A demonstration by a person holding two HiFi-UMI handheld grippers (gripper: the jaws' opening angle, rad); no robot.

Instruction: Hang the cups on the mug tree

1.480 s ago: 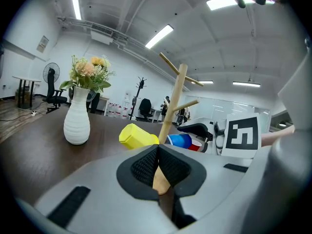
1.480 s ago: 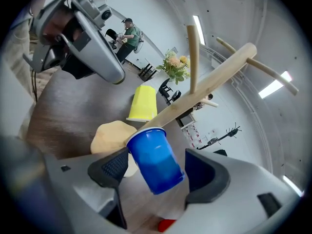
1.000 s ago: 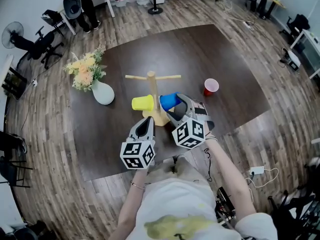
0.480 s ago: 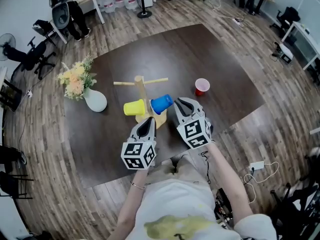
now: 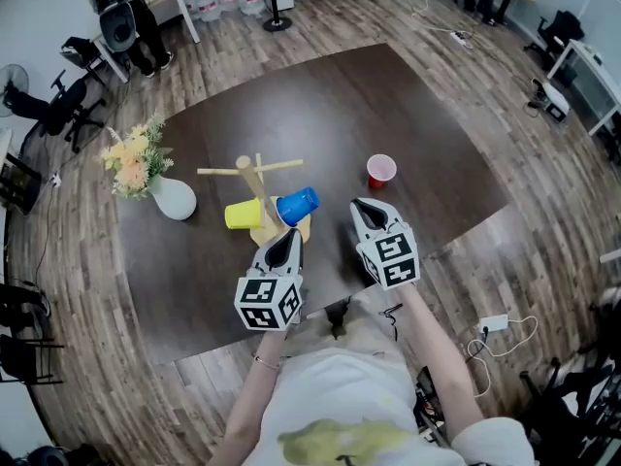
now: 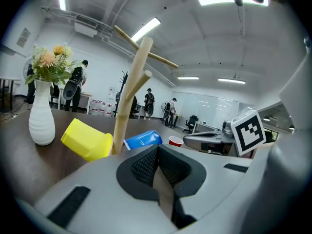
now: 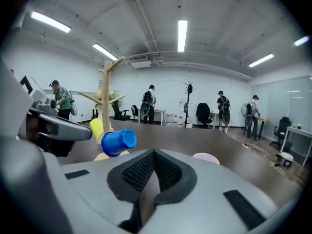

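The wooden mug tree (image 5: pixel 254 187) stands on the dark table (image 5: pixel 427 124). A yellow cup (image 5: pixel 243 214) hangs on its left lower peg and a blue cup (image 5: pixel 297 205) on its right one. A red cup (image 5: pixel 380 170) stands upright further right. My left gripper (image 5: pixel 288 237) is shut and empty, just in front of the tree's base. To the right of the blue cup and clear of it, my right gripper (image 5: pixel 368 206) is shut on nothing; its jaws have just been closing. The right gripper view shows the blue cup (image 7: pixel 117 141) hanging, mouth toward the trunk.
A white vase (image 5: pixel 175 198) with flowers (image 5: pixel 131 153) stands left of the tree. Office chairs, water bottles and several people are at the room's far side. A power strip and cable (image 5: pixel 497 326) lie on the wooden floor at the right.
The right gripper has let go of the blue cup, shut its jaws, rolled upright and drawn back to the right. The blue cup stays on the peg. The left gripper barely shifted.
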